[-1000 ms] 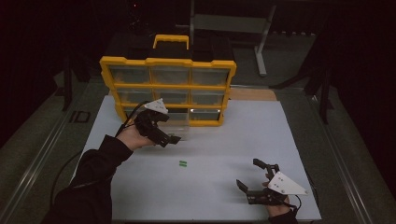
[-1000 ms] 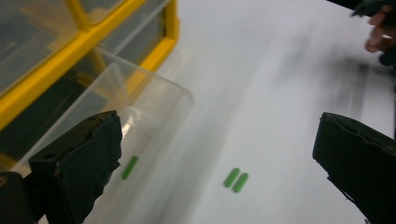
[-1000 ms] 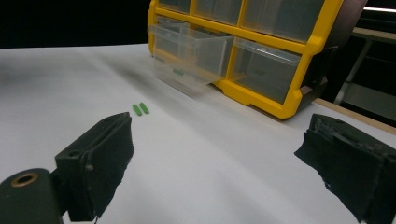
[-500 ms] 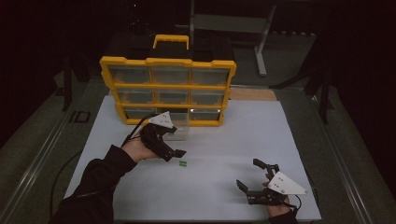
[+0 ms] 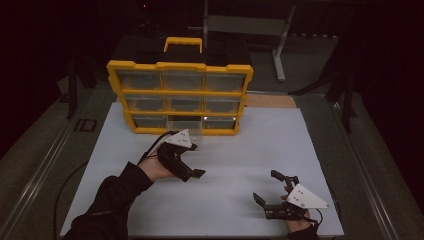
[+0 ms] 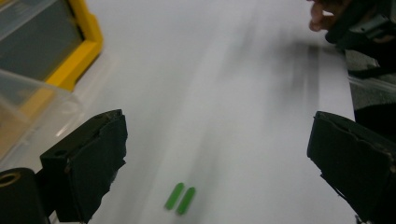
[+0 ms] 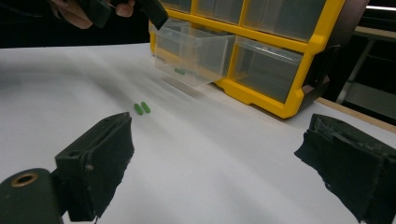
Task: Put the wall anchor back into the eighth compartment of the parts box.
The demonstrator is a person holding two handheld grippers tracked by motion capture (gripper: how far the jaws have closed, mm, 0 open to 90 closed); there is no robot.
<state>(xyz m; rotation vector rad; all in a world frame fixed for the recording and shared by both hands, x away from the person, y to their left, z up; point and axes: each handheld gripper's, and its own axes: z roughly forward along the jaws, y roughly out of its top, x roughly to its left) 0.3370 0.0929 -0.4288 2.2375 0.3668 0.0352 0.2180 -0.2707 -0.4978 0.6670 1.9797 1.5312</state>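
So from the high view I've got the left tool [image 5: 196,172] out over the middle of the white bench [image 5: 260,145], a bit in front of the yellow organizer [image 5: 180,95], and the right tool [image 5: 272,192] parked down near the front right corner. Both have their jaws spread wide with nothing between them. The left tool sits right over where the green bits lie, so I can't make them out from up here.

The left gripper view is where they show up: two little green pieces [image 6: 180,198] lying side by side, touching or nearly so, flat on the bench between my two black jaws and a touch closer to the left one. Jaws wide apart, nothing in them. Corner of the organizer and a clear pulled-out drawer [image 6: 32,112] sit at the left edge, and the other hand is way off at the top right. It's a bit blurry.

The right gripper view gives me the side angle: the same green pair [image 7: 142,108] out in the open, well beyond my own gaping, empty jaws. The clear drawer [image 7: 196,49] sticks out of the bottom row with something green inside it, which neither other view shows me. The left tool hangs above, top left.
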